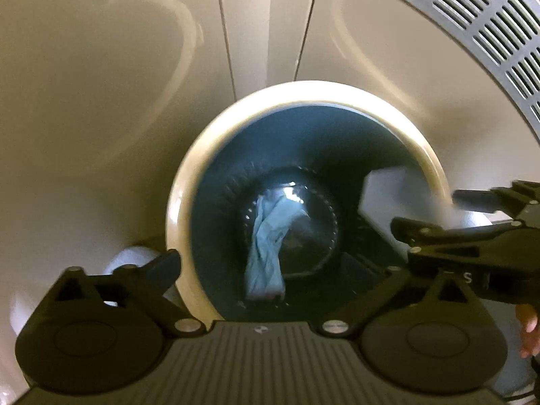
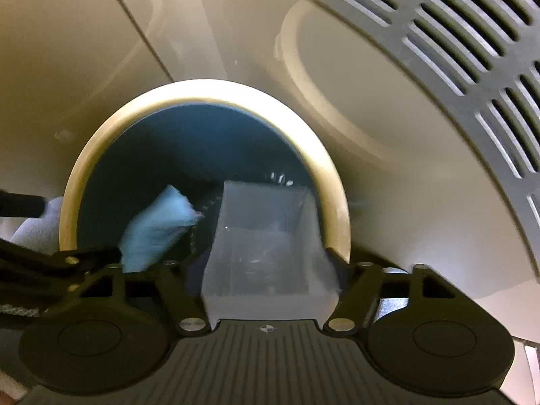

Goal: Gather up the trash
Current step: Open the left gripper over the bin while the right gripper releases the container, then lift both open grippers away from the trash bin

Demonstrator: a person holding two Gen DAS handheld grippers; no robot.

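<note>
The left tongs (image 1: pixel 280 256) are spread above the bin (image 1: pixel 189 182), so the blue wrapper (image 1: pixel 266 246) is dropped inside; the right tongs (image 2: pixel 270 266) are spread around a clear box (image 2: pixel 266 253).

Likely an office or public building: smooth beige floor (image 1: pixel 101 101), slotted metal floor vent (image 1: pixel 489 27), a cream-rimmed round bin (image 1: pixel 189 182).
</note>
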